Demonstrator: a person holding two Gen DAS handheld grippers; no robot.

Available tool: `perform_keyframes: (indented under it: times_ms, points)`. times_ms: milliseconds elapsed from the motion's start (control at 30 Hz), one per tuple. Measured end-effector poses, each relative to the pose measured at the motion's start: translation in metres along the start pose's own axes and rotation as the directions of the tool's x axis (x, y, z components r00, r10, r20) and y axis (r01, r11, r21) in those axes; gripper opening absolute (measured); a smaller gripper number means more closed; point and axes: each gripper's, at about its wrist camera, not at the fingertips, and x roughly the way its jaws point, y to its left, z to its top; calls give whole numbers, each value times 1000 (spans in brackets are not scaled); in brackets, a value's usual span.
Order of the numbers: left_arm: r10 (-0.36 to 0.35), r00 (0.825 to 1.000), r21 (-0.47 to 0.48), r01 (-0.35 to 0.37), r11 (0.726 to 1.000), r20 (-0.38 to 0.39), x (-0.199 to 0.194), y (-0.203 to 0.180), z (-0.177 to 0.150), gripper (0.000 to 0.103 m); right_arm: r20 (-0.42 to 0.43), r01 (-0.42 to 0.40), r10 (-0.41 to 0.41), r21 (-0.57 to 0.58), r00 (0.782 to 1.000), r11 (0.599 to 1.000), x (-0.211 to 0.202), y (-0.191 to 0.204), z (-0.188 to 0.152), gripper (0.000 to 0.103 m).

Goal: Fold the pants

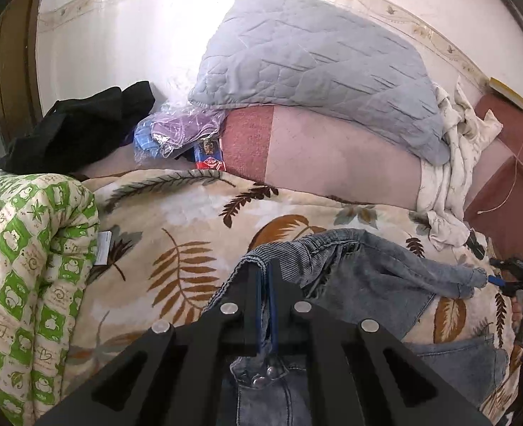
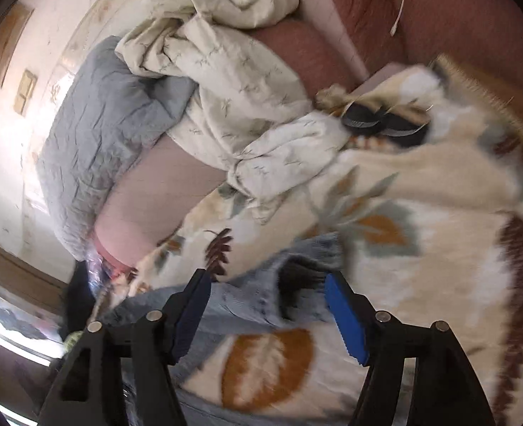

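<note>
Pants are spread on the leaf-print blanket; their waistband is pinched tight in the left gripper for folding, while the right gripper is spread, clamping nothing.

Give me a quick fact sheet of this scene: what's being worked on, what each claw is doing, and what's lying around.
item: jeans, partly lifted
surface: leaf-print blanket
left gripper: shut on jeans waistband
right gripper: open, jeans edge between the fingers, not pinched
nearby: grey quilt, green quilt, white sheet, black cloth
fold: not yet made
</note>
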Motion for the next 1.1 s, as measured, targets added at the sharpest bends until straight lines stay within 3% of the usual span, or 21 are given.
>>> perform_keyframes:
  times_ms: [100,200,267,300,500,733,833,933,1100]
  points:
    - [-6,1000,-1,6,1000,-4,2,2,-2,3,-42,16,-17,-26,999,1000,24,0,-9,71]
    - [1,1000,1,-1,1000,-9,2,1,-3,3,10,-3,4,-73,1000,997,31,1,-16,65]
    - [-2,1000,-3,2,1000,-14,-1,0,-3,3,41,-2,9,-156,999,988,31,13,-18,11]
    - [-7,1000,-4,7,1000,-15,-4,1,-4,3,41,-7,14,-163,999,987,31,18,-19,8]
    - [-43,999,-16,42,999,-14,-30,0,-13,4,161,-175,189,-95,969,980,-32,36,-2,5]
    - [-94,995,19,94,995,27,-81,-7,-46,4,280,-259,274,-89,920,962,-134,37,-3,4]
    - [-130,990,16,129,991,49,-105,-1,-75,4,273,-216,236,-104,933,971,-163,19,-25,4]
    - [-137,990,3,137,991,38,-115,10,-109,4,223,-153,168,-81,960,985,-170,-17,-55,4]
    - [-146,984,-89,137,987,-104,-95,40,-163,4,129,-105,99,40,987,994,-155,-79,-99,4]
